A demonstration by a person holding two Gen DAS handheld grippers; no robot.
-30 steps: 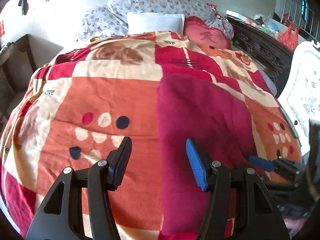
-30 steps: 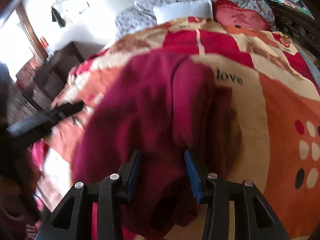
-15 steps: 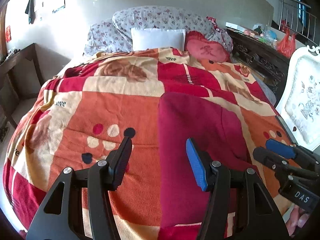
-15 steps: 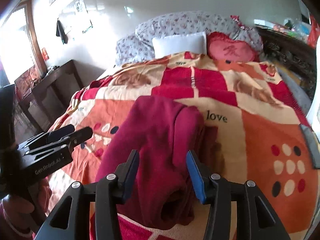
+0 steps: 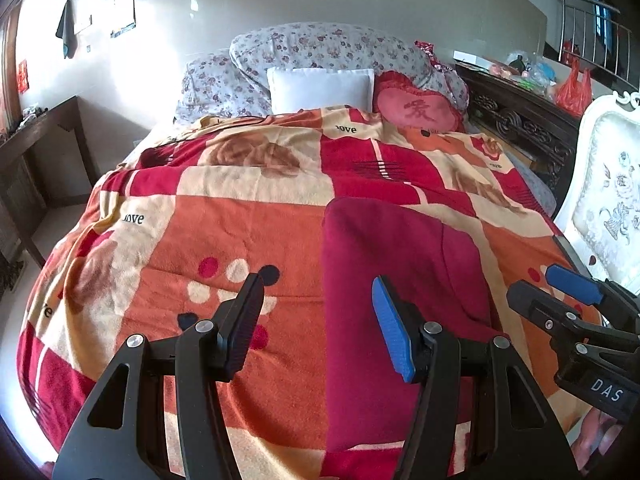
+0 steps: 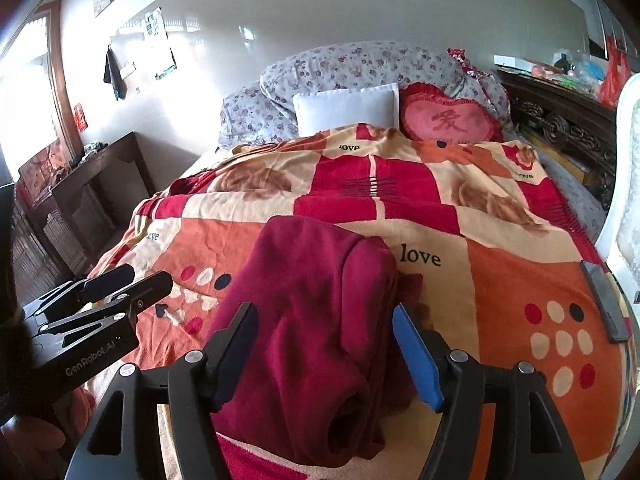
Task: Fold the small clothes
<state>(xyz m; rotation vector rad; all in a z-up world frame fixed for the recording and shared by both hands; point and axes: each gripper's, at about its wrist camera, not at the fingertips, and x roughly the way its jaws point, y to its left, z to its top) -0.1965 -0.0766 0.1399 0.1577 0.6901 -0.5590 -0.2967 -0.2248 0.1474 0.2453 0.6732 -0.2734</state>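
Note:
A dark red fleece garment [image 5: 400,264] lies folded lengthwise on the patterned bed blanket [image 5: 224,232]; in the right wrist view the garment [image 6: 312,312] shows a sleeve opening at its near end. My left gripper [image 5: 316,320] is open and empty, above the blanket at the garment's left edge. My right gripper [image 6: 324,352] is open and empty, hovering over the garment's near end. Each gripper shows in the other's view: the right one [image 5: 560,300] at the right, the left one [image 6: 120,288] at the left.
Floral pillows [image 5: 320,48], a white cushion [image 5: 320,88] and a red heart cushion [image 5: 416,112] lie at the bed head. A dark wooden desk [image 6: 92,184] stands left. A carved wooden cabinet [image 5: 520,120] and a white chair [image 5: 608,200] stand right. A dark flat object [image 6: 604,300] lies on the blanket's right edge.
Both grippers have pulled back and up from the bed. The right gripper, close around the garment a second ago, has opened wider and holds nothing. The garment lies still.

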